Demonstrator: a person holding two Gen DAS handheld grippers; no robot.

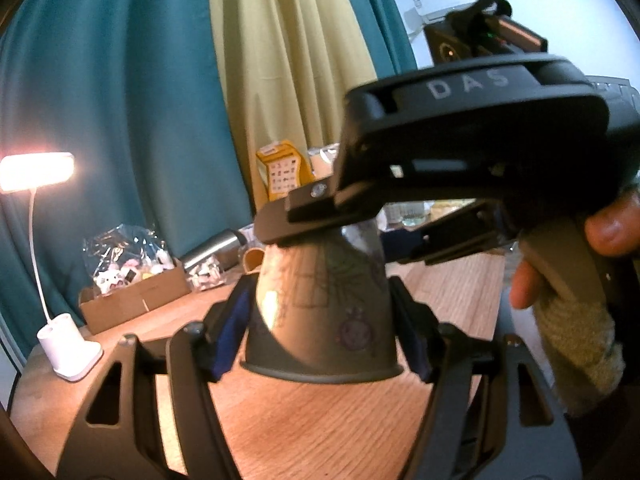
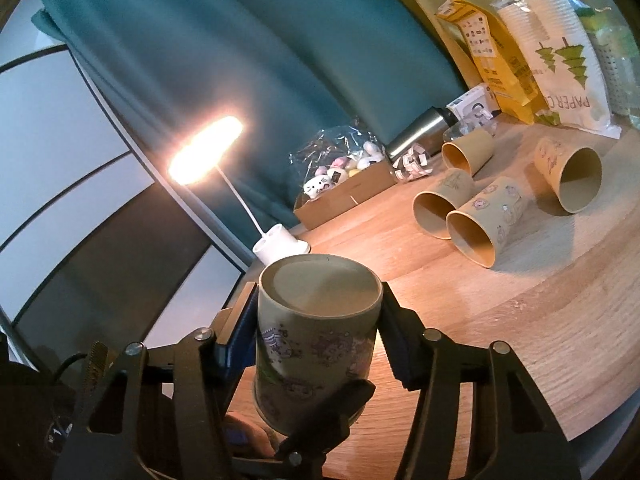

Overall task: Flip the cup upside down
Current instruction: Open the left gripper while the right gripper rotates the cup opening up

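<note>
A beige paper cup with purple cartoon prints (image 1: 328, 312) is held upside down in the air, rim downward, base upward. My left gripper (image 1: 320, 320) is shut on its sides near the rim. My right gripper (image 2: 316, 328) is shut on the same cup (image 2: 316, 344) near its base. In the left wrist view the right gripper's black body (image 1: 472, 152) comes in from the right, its fingers (image 1: 304, 220) at the cup's upper end. In the right wrist view a left finger (image 2: 328, 416) lies against the cup's lower part.
Several paper cups lie on their sides on the wooden table (image 2: 480, 320), among them two side by side (image 2: 468, 212) and one farther right (image 2: 572, 176). A lit desk lamp (image 2: 208, 148), a cardboard tray of small toys (image 2: 344, 188), a steel flask (image 2: 416, 132) and bags (image 2: 560, 48) stand behind.
</note>
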